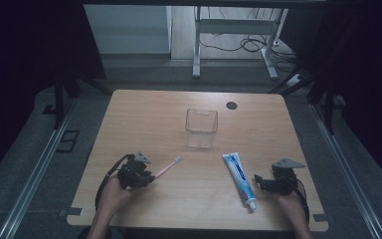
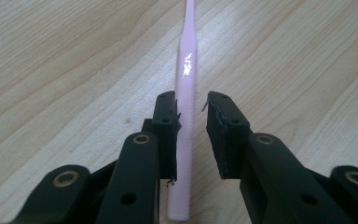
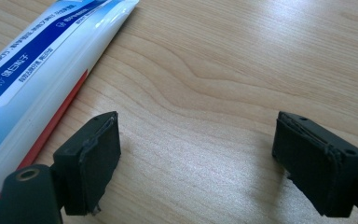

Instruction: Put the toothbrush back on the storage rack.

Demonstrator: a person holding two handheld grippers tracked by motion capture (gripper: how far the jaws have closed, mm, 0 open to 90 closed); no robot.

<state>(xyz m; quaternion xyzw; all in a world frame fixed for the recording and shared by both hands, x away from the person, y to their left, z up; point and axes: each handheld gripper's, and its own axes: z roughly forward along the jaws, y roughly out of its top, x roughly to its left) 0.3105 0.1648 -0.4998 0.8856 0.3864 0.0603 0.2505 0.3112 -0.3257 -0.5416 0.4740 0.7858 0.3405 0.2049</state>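
Observation:
A pink toothbrush [image 1: 167, 168] lies flat on the wooden table [image 1: 144, 117] at the front left, bristles pointing toward the middle. My left gripper [image 1: 148, 176] is set around its handle end. In the left gripper view the handle [image 2: 186, 70] runs between the jaws of the gripper [image 2: 192, 99]; it rests against the left pad and a gap shows at the right pad, so the gripper is open. A blue and white toothpaste tube [image 1: 239, 175] lies at the front right, cap toward me. My right gripper [image 1: 258, 181] stands open just right of the tube [image 3: 42, 70], with bare wood between the jaws of the gripper [image 3: 196, 120].
A clear square plastic cup [image 1: 201, 128] stands upright at the table's middle, beyond both items. A round black cable hole [image 1: 232, 105] sits near the far edge. Dark curtains flank the table, and desk legs with cables stand on the floor behind.

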